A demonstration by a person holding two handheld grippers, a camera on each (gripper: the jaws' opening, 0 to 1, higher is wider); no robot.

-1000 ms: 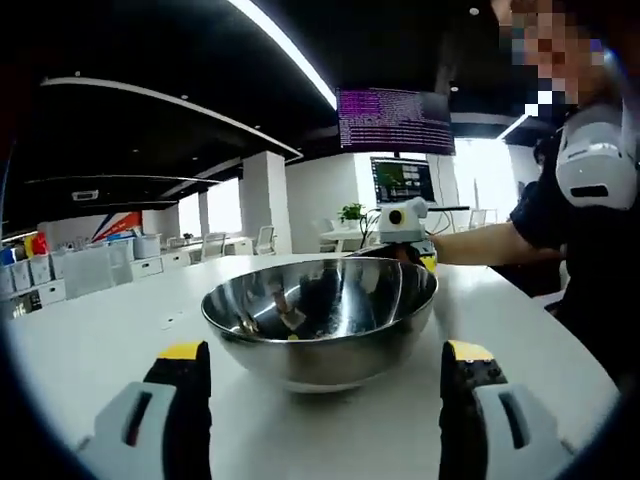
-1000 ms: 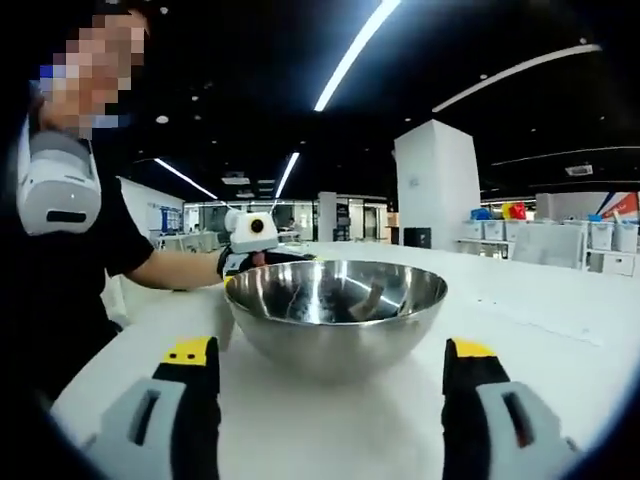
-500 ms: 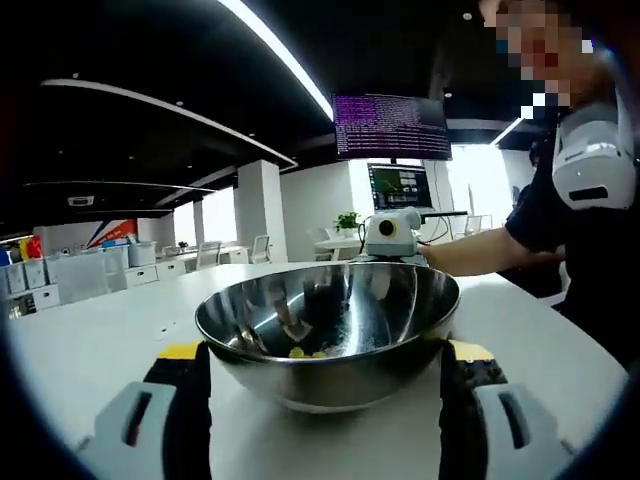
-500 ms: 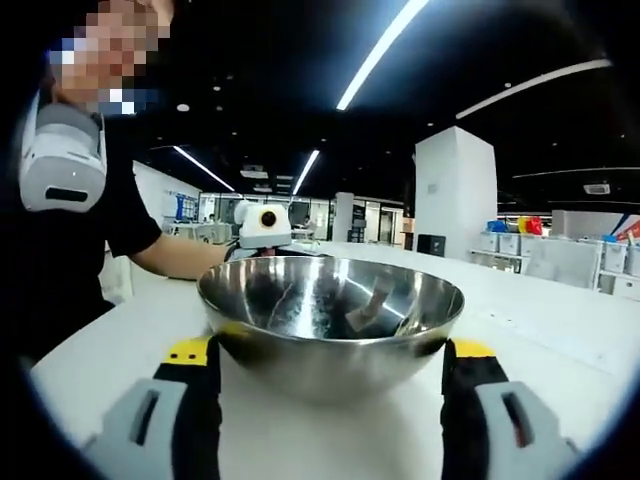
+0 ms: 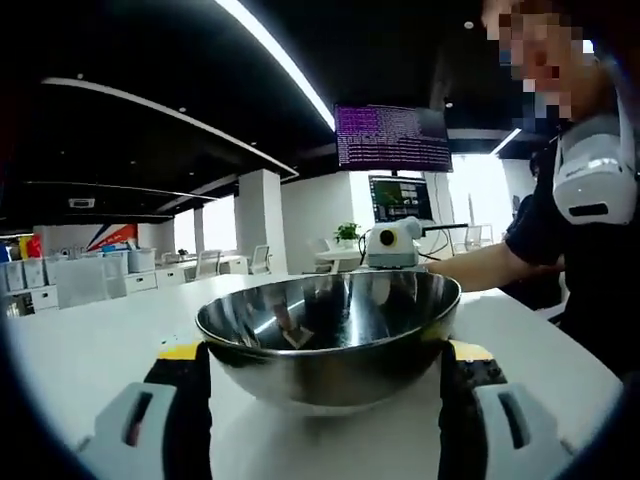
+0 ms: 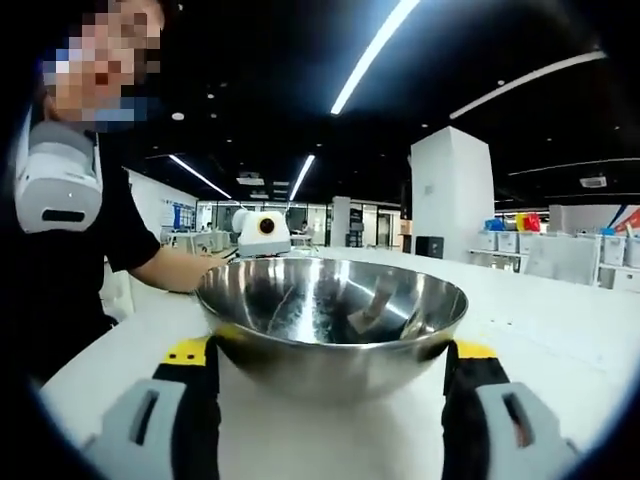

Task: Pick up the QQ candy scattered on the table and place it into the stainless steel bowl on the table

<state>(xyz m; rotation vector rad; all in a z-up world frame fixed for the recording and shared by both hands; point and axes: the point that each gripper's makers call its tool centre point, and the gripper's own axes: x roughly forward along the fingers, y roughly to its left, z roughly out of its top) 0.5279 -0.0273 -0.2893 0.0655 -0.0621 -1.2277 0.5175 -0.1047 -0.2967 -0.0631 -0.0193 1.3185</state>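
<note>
One steel bowl sits on the white table, straddled from opposite sides by both grippers. The left gripper is spread wide, its jaws flanking the bowl without a firm hold; the right gripper is spread wide likewise. I cannot make out any candy inside. Risk, as I judge it: a jaw pressed against the rounded wall could tip or slide the bowl.

The left gripper has its jaws spread wide on either side of the stainless steel bowl, which sits on the white bench. The right gripper shows just beyond the bowl's far rim, held by a person's arm.
</note>
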